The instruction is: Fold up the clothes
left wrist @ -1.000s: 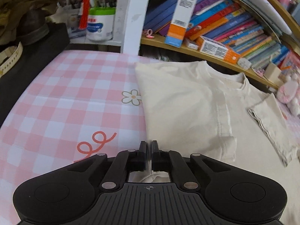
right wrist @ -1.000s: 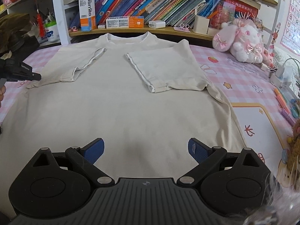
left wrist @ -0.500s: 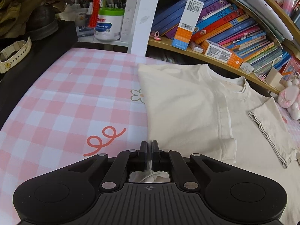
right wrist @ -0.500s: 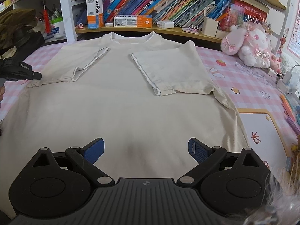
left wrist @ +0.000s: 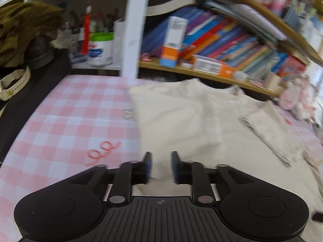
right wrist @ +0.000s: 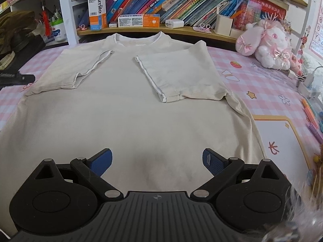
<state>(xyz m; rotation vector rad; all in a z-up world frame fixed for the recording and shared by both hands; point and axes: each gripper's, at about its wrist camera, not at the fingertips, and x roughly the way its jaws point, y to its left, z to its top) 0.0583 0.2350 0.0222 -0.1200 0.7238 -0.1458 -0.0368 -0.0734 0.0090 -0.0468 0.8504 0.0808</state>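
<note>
A cream T-shirt [right wrist: 125, 109] lies flat on the pink checked cloth [left wrist: 66, 121], collar toward the bookshelf, both sleeves folded inward onto the chest. It also shows in the left wrist view [left wrist: 181, 117], which is blurred. My left gripper [left wrist: 160, 166] is open by a narrow gap at the shirt's left edge, with nothing between its pads. Its black tip shows in the right wrist view [right wrist: 18, 78] beside the folded left sleeve. My right gripper [right wrist: 157, 159] is wide open and empty, just above the shirt's lower middle.
A bookshelf [right wrist: 161, 29] with books and boxes runs along the far edge. A pink plush rabbit [right wrist: 266, 42] sits at the far right. Pens [right wrist: 310, 113] lie at the right edge. Dark clothing and a watch [left wrist: 14, 82] lie at the left.
My left gripper has opened and let go of the shirt's edge, and it is moving, so its view is blurred. The right gripper has drawn back slightly and stays wide open.
</note>
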